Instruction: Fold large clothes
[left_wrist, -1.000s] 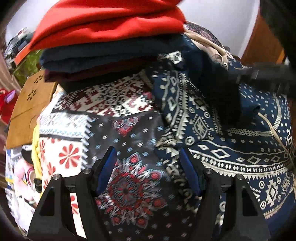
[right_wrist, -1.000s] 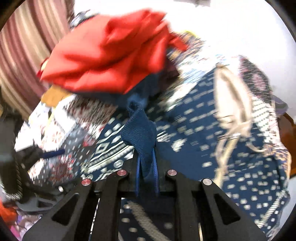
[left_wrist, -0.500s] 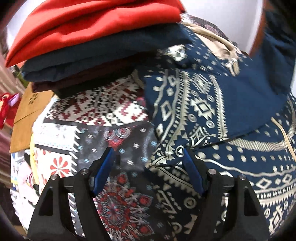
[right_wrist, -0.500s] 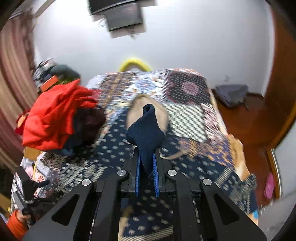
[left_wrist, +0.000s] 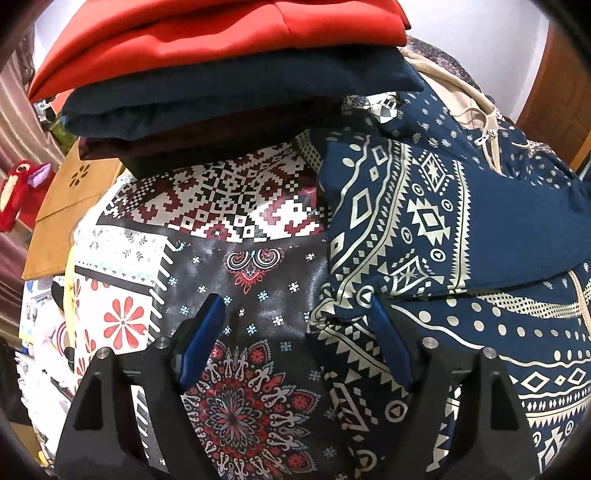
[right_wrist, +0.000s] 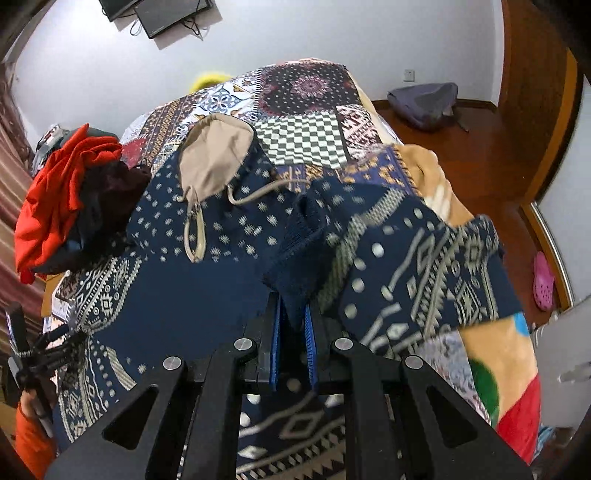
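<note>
A navy hoodie (left_wrist: 424, 221) with pale geometric print and a beige-lined hood (right_wrist: 214, 155) lies spread on the patchwork bedspread (left_wrist: 221, 206). My left gripper (left_wrist: 295, 325) hovers over the hoodie's folded left edge. Its jaws are opening, and a corner of the cloth lies under them, near the right fingertip (left_wrist: 384, 332), untouched by the pads. My right gripper (right_wrist: 291, 325) is shut on the hoodie's ribbed navy cuff (right_wrist: 299, 251), holding the patterned sleeve (right_wrist: 424, 266) lifted over the hoodie's right side. The left gripper (right_wrist: 55, 350) also shows at the lower left of the right wrist view.
A stack of folded clothes (left_wrist: 221, 55), red on navy on maroon, sits on the bed by the hoodie's left. A brown cardboard box (left_wrist: 70, 206) and red plush toy (left_wrist: 18, 192) lie beyond the bed's left edge. On the wooden floor are a grey backpack (right_wrist: 424, 103) and a pink slipper (right_wrist: 543, 280).
My right gripper swung the cuff from near the clothes stack across to the hoodie's right side and rolled. The left jaws widened and moved slightly closer to the folded edge.
</note>
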